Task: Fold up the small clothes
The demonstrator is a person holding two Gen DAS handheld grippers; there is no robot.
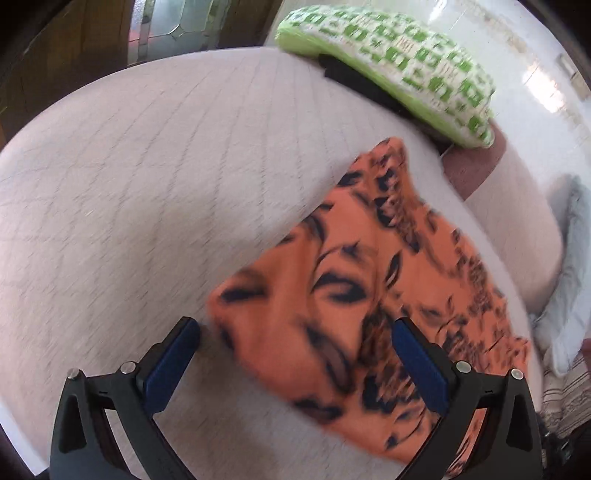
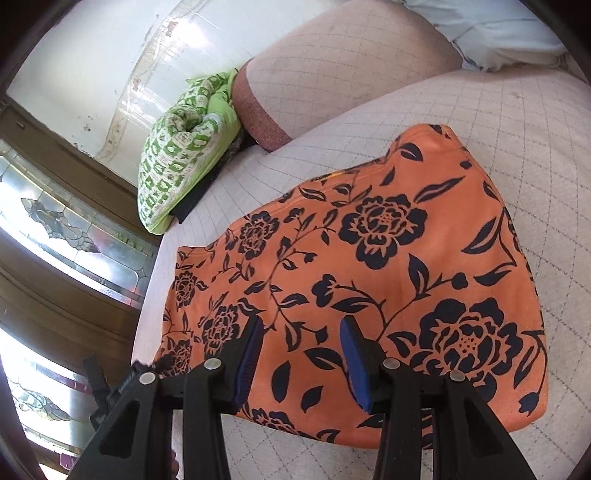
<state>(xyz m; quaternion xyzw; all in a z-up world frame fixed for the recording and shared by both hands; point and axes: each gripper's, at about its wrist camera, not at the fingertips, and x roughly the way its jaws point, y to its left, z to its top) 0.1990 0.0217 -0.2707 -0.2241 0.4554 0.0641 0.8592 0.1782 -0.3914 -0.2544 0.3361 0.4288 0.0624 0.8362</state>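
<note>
An orange garment with a dark floral print (image 2: pixel 388 258) lies folded and flat on a pale quilted cushion (image 2: pixel 535 129). My right gripper (image 2: pixel 303 332) hovers over its near part. Its jaws stand partly apart, with the cloth lying smooth under them and nothing pinched. In the blurred left wrist view the same garment (image 1: pixel 314 295) stretches toward the upper right. My left gripper (image 1: pixel 295 328) is open wide just above one corner of it: one finger is over the bare cushion (image 1: pixel 147 166), the other over the cloth.
A green-and-white patterned bundle (image 2: pixel 177 158) (image 1: pixel 399 62) rests at the cushion's far end against a padded arm (image 2: pixel 332 62). A pale blue cloth (image 2: pixel 498 29) lies behind. A wooden door with patterned glass (image 2: pixel 55 221) stands beyond the cushion's edge.
</note>
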